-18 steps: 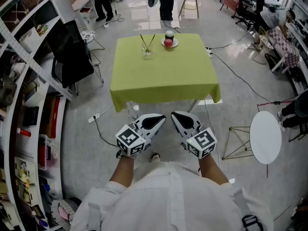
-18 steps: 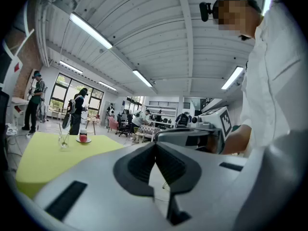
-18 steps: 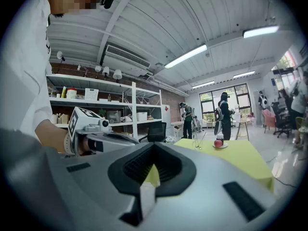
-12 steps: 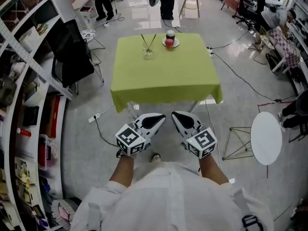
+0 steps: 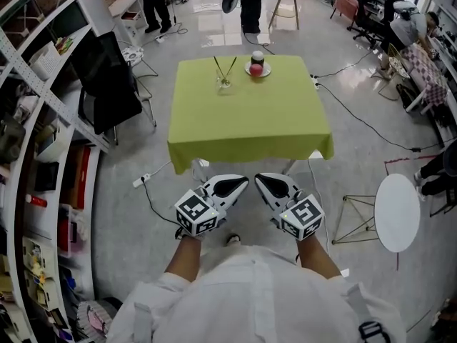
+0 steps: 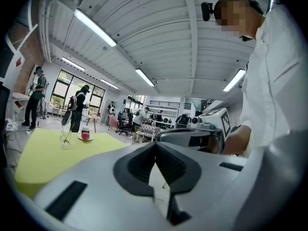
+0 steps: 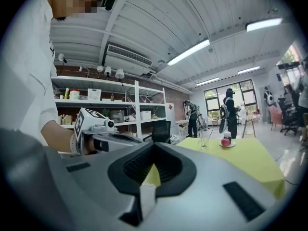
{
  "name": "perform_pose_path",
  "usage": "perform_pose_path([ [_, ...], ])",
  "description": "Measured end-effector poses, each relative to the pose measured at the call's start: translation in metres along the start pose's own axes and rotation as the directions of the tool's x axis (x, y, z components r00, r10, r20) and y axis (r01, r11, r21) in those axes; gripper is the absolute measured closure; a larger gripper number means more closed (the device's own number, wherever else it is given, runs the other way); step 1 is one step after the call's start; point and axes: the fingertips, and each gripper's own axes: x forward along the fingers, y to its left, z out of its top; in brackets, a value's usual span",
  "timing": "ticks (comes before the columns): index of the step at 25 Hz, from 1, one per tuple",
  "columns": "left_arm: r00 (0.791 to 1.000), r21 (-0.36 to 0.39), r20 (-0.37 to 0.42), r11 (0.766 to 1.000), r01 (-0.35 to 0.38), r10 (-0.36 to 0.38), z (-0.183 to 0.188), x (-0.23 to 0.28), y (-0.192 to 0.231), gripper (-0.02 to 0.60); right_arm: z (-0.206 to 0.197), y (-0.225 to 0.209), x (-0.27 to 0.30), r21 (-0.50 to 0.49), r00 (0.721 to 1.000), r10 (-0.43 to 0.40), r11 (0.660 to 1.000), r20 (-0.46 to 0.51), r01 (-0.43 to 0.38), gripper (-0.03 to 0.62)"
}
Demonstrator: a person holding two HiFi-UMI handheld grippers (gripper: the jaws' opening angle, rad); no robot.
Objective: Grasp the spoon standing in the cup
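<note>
Matt yellow-green cloth draping the worktop, clear glass cup glinting at upper centre, polished floor reflecting light, left tongs and right tongs showing smooth grey plastic shells, ribbed matt black pads lining them.

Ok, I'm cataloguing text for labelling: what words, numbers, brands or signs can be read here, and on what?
No readable text in any view.
Left tongs and right tongs: the cubes show black-and-white square patterns, no letters.
Shelves: print on the stored items is too small to read.
Jar: any label is too small to read.
</note>
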Motion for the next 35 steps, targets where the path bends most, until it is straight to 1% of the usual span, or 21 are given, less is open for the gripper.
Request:
perform_pose_path([
  [3, 1.0, -0.012, 0.006, 1.0, 0.002, -0.002, -0.002, -0.002, 0.006, 0.577, -0.004, 0.001, 0.009, 0.003, 1.0, 0.014, 1.0, -0.016, -0.014, 0.589],
  [6, 1.0, -0.022, 0.014, 1.0, 0.002, -0.001, -0.004, -0.007, 0.014, 0.577, -0.007, 0.0, 0.019, -0.013, 0.999, 0.014, 1.0, -0.04, -0.015, 0.589],
  [13, 1.0, -0.013, 0.015, 1.0, 0.008, -0.007, -0.008, -0.014, 0.035, 0.577, -0.009, -0.007, 0.039, -0.02, 0.999, -0.001, 1.0, -0.046, 0.0, 0.591],
  [21, 0.999, -0.019, -0.004, 0.999, 0.036, -0.036, -0.014, -0.007, 0.056, 0.577, -0.014, -0.021, 0.059, 0.023, 0.998, -0.008, 1.0, -0.056, 0.009, 0.589],
  [27, 1.0, -0.014, -0.013, 1.0, 0.013, -0.013, -0.007, 0.009, 0.096, 0.577, -0.004, -0.051, 0.091, 0.006, 0.998, 0.019, 1.0, -0.054, -0.018, 0.589],
  [32, 1.0, -0.025, -0.016, 0.999, -0.023, 0.022, 0.001, 0.026, 0.143, 0.577, 0.001, -0.086, 0.126, 0.006, 0.997, 0.046, 0.999, -0.065, -0.046, 0.589],
  [35, 0.999, -0.032, -0.032, 0.999, -0.037, 0.036, 0.004, 0.041, 0.169, 0.577, 0.005, -0.109, 0.143, 0.015, 0.996, 0.063, 0.998, -0.061, -0.062, 0.589],
])
